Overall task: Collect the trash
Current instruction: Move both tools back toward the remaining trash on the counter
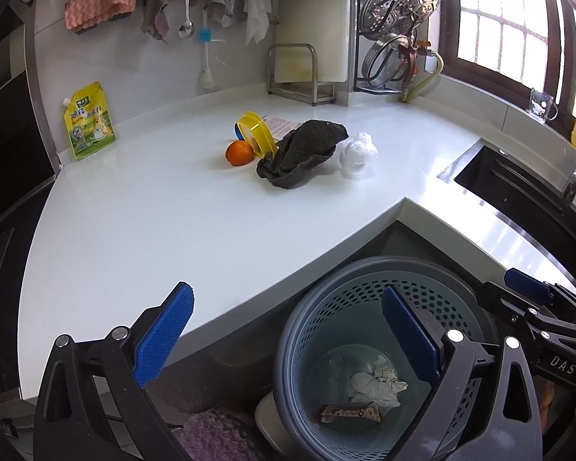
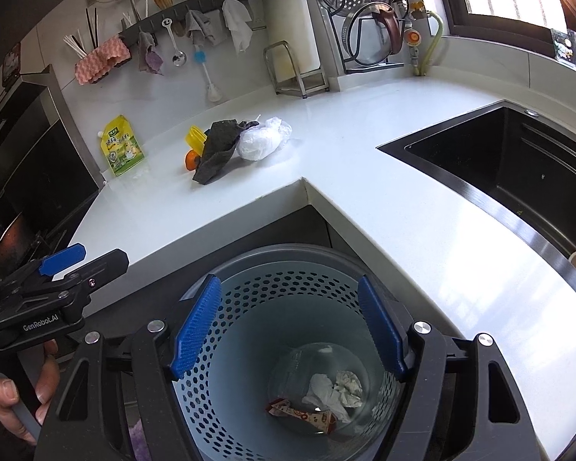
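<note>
— Countertop [image 1: 153, 211] first: white, L-shaped, and what's left on it sits in one cluster well back from the edge.

— And the perforated bin [image 2: 272, 299]?

— On the floor, tucked into the inside corner of the counter. Both tools hang right over its mouth. A crumpled tissue [image 2: 338, 388] and a red wrapper [image 2: 303, 415] lie at the bottom.

— Anything in the grips?

— Nothing. Left gripper [image 1: 288, 342] is spread wide, nothing between its blue pads; right gripper [image 2: 288, 330] is released too, empty, looking straight down into the bin.

— So it's the next fetch?

— I'd say so. The dark cloth [image 1: 299, 153] is draped over that pile, leaning on a yellow lid [image 1: 255, 132] with an orange [image 1: 238, 153] just beside it. The white crumpled bag [image 2: 263, 138] touches the cloth on its other side, and I'd call that the obvious trash.

— How to take it cleanly?

— Come from the open side, away from the cloth, pinch the bunched middle and lift straight up. Thin plastic slips and may drag the cloth along.
</note>
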`<action>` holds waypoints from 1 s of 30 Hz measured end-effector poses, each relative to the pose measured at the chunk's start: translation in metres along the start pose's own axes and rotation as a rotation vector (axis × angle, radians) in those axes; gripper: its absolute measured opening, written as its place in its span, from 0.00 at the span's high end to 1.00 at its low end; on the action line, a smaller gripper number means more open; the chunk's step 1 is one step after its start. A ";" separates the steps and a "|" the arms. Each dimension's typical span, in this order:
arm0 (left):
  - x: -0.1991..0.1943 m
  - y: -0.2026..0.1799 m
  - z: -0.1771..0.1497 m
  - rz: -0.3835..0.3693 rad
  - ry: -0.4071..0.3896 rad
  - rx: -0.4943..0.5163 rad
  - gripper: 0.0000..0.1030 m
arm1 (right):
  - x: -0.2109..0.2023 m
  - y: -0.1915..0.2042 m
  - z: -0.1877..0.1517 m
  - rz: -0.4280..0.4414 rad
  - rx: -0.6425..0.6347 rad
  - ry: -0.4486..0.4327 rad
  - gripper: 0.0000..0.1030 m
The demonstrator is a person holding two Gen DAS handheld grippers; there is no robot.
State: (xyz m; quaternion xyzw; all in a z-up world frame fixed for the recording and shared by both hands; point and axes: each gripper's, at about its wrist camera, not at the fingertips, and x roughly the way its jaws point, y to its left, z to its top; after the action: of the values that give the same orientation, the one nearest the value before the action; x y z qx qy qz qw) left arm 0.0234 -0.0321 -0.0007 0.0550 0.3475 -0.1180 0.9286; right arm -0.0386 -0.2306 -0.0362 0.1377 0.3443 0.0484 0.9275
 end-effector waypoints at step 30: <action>0.071 0.025 0.073 0.100 -0.036 -0.094 0.06 | 0.114 0.013 0.129 0.087 -0.099 0.039 0.31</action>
State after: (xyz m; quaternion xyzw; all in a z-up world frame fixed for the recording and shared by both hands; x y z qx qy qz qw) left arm 0.1281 -0.0339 0.0080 0.0266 0.3326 -0.0560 0.9410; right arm 0.1317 -0.2254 -0.0103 0.1055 0.3530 0.1085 0.9233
